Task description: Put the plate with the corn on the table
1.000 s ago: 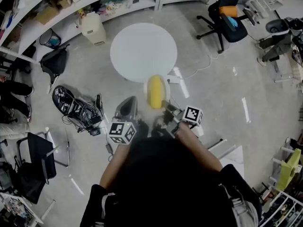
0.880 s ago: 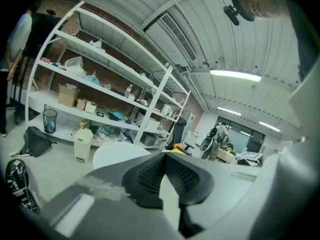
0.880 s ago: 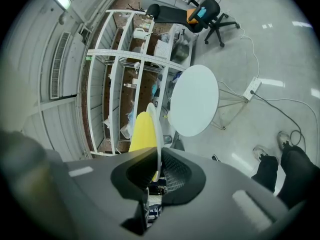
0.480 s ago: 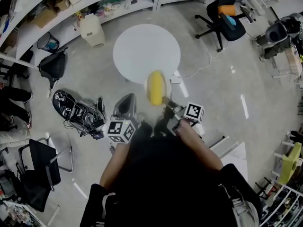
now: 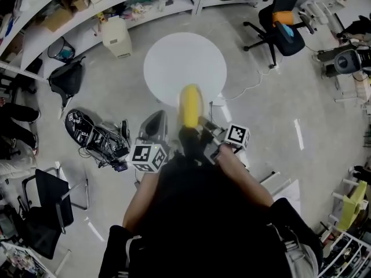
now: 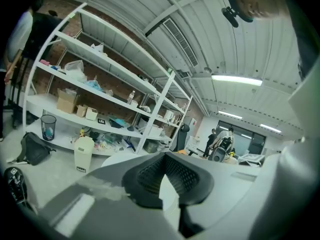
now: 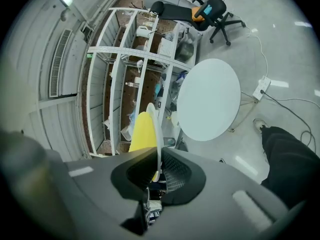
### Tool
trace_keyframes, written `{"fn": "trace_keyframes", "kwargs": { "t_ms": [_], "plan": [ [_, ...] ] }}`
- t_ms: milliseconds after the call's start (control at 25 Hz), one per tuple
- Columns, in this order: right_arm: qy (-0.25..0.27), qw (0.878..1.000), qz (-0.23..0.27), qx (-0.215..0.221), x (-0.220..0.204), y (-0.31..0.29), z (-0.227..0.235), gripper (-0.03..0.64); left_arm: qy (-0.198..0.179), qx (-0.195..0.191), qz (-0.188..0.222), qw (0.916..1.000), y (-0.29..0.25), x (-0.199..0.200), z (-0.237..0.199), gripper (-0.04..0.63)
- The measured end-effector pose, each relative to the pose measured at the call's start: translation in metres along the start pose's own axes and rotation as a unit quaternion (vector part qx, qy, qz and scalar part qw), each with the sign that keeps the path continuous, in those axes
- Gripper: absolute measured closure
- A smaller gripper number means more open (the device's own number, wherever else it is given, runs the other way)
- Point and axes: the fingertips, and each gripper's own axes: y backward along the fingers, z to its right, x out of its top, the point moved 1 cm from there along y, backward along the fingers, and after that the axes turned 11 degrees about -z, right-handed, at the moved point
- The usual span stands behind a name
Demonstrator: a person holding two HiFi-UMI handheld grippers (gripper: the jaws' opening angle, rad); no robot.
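While held clear of the surface (image 5: 174,62), plate (image 7: 157,139) pinched at its near rim by right tool (image 7: 159,168), pads closed on the thin edge. Seen edge-on in right gripper view, rim running straight between the pads, corn (image 5: 190,106) lying against its left face. In head view, corn yellow, set lengthwise just ahead of the tool, overlapping the surface's near edge. Not resting on the surface.

Left tool (image 6: 165,165): beside the plate on its left, apart from it. Narrow gap between pads, only pale background showing through; nothing gripped.

Surface: round, white, standing on grey floor (image 5: 272,126), straight ahead of both tools.

Room:
- Long white shelving (image 5: 69,10) curving behind the surface, stocked with boxes and oddments.
- Pale bin (image 5: 116,36) on the floor at the shelf foot, left of the surface.
- Black bag (image 5: 65,77) further left.
- Tangle of gear (image 5: 93,133) and cables on the floor, near left.
- Black chair (image 5: 284,28) with orange and blue on the seat, right of the surface.
- White cord (image 5: 249,84) trailing over the floor from the surface's right side.
- Person's dark top (image 5: 203,213) filling the lower head view.
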Motion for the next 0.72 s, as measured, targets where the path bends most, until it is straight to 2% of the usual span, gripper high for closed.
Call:
{"fn": "trace_keyframes", "kwargs": {
  "t_ms": [320, 720],
  "plan": [
    [0.006, 1.000, -0.012, 0.005, 0.042, -0.034, -0.009, 0.586, 0.005, 0.016, 0.000, 0.9999, -0.037, 0.021, -0.029, 0.589],
    [0.008, 0.999, -0.037, -0.015, 0.106, -0.063, -0.020, 0.586, 0.014, 0.030, -0.006, 0.9994, -0.097, 0.050, -0.044, 0.589]
  ]
}}
